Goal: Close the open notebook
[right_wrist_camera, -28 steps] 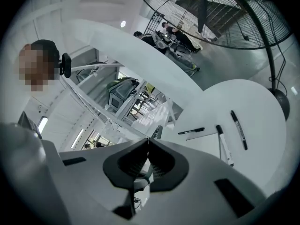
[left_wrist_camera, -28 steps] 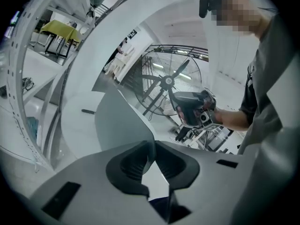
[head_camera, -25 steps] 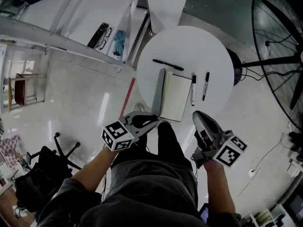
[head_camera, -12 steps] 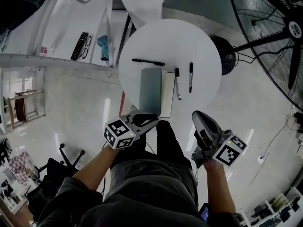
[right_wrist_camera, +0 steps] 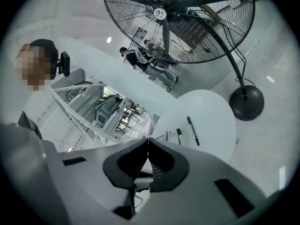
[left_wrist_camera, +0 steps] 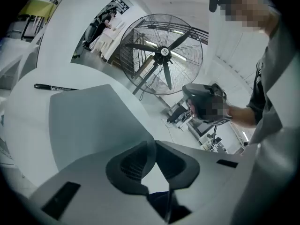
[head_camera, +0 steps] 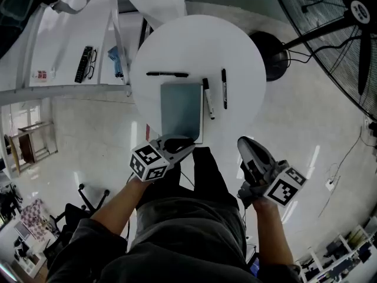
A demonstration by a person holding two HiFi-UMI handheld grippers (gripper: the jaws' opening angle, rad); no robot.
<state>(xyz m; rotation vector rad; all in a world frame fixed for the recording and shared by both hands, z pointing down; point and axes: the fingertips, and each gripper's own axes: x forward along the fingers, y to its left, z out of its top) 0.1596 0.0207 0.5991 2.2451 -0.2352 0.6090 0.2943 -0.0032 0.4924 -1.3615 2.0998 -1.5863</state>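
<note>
Notebook [head_camera: 182, 109] closed, flat on table [head_camera: 235, 46], just ahead of left tool [head_camera: 189, 148]; left tool just closing, tips together, nothing between; right tool [head_camera: 242, 143] clenched empty, notebook ahead-left.

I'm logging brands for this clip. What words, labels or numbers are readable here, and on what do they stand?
No text here is legible.
Black pen: pale print along the barrel, too small to read.
Fan hub badge: blurred, unreadable.
Notebook cover: plain, no text.
Marker cubes: black-and-white square patterns, no letters.
</note>
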